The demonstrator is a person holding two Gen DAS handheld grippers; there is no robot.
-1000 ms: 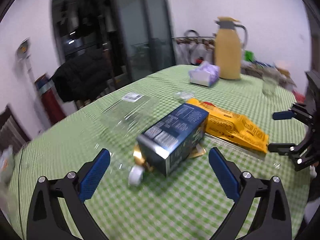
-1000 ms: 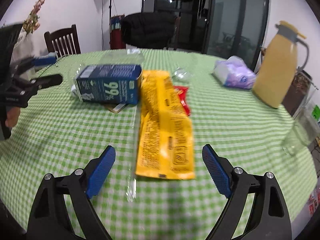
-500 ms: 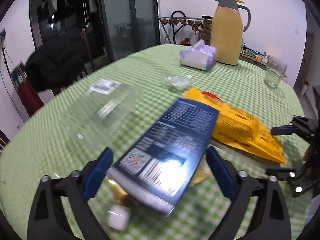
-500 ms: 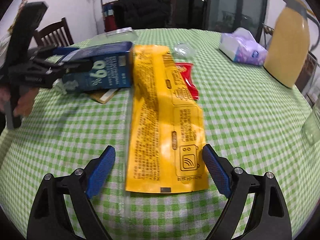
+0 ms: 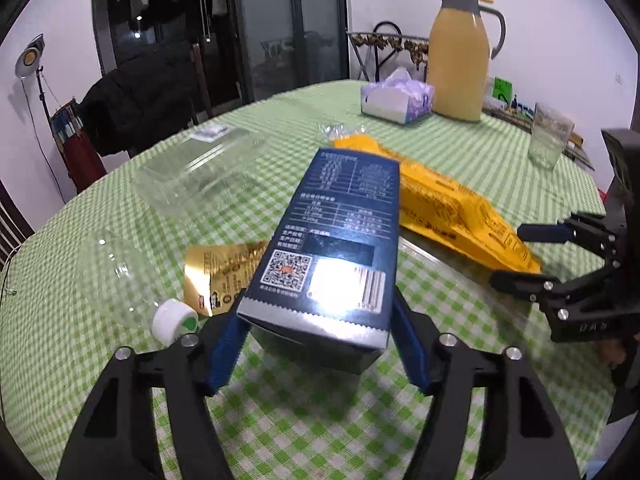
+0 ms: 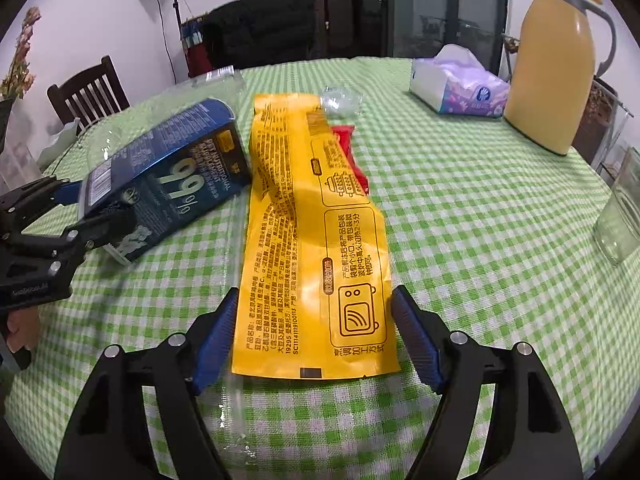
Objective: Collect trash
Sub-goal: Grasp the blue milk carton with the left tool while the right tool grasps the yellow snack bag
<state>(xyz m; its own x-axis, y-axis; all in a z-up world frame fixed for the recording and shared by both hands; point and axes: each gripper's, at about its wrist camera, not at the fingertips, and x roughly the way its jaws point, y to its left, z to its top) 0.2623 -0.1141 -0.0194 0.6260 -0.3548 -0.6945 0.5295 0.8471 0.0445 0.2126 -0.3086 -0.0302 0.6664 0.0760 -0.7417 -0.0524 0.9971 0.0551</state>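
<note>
A dark blue carton (image 5: pixel 340 220) lies on the green checked table (image 5: pixel 460 160). My left gripper (image 5: pixel 316 296) is closing on its near end, and both blue pads touch its sides. In the right wrist view the carton (image 6: pixel 176 184) bows upward between the left gripper's (image 6: pixel 96 204) fingers. A long yellow food packet (image 6: pixel 312 220) lies flat beside it. My right gripper (image 6: pixel 315 294) is closing, its pads flanking the packet's near end without visibly pressing it. The right gripper (image 5: pixel 510 255) also shows at the right of the left wrist view.
A clear bottle (image 5: pixel 120 276) with a white cap, a gold wrapper (image 5: pixel 218 272) and a clear plastic box (image 5: pixel 200 168) lie left of the carton. A red wrapper (image 6: pixel 348 152), crumpled film (image 6: pixel 340 98), tissue box (image 6: pixel 460 88), yellow jug (image 6: pixel 552 72) and glass (image 6: pixel 620 220) lie farther off.
My left gripper came forward and down onto the carton's near end and its jaws narrowed around it. My right gripper edged closer to the yellow packet and its jaws narrowed too.
</note>
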